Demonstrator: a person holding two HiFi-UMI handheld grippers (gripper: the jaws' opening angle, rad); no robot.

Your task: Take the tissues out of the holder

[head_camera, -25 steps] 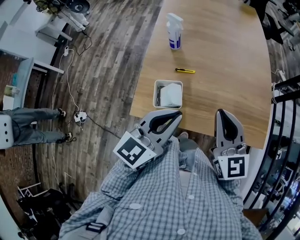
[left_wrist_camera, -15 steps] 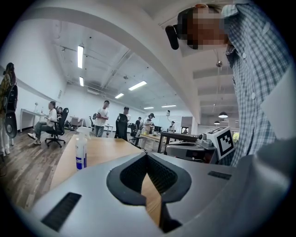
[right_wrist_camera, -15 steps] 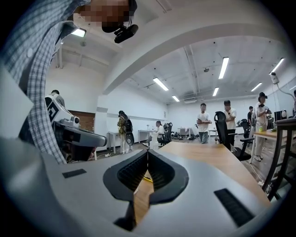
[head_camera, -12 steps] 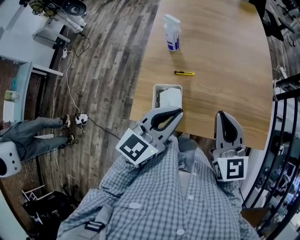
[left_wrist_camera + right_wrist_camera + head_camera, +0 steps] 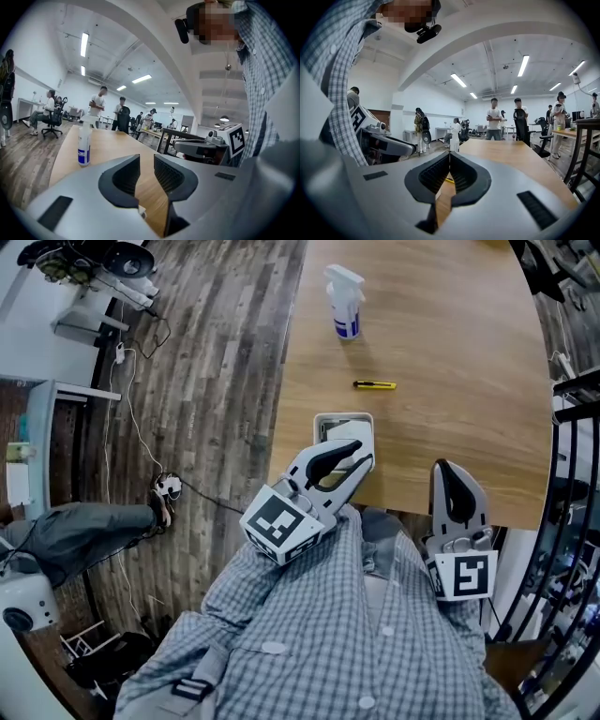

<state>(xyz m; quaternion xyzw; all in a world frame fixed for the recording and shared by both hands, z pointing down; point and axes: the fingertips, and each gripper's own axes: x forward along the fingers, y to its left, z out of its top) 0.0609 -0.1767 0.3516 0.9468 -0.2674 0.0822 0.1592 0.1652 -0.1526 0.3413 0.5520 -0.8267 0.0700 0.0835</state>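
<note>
The left gripper (image 5: 361,454) has gone forward from the person's checked shirt (image 5: 309,634), so that in the head view its tips now overlap the near end of the white rectangular tissue holder (image 5: 342,416). Its jaws, shut a second ago, are opening to a narrow gap; the left gripper (image 5: 146,159) view shows only tabletop through it. The right gripper (image 5: 448,467) has kept its place off the near edge, and the right gripper (image 5: 449,154) view shows its tips together on nothing. A seated person's legs (image 5: 84,531) have slid lower at the left.

The light wooden table (image 5: 450,352) stands on dark plank flooring (image 5: 216,381) in a bright open office. A white spray bottle with a blue label (image 5: 345,301) and a yellow utility knife (image 5: 375,384) lie further along it.

The holder sits at the table's near left corner, open side up, long axis running away from the person. White tissues (image 5: 349,431) lie inside.
</note>
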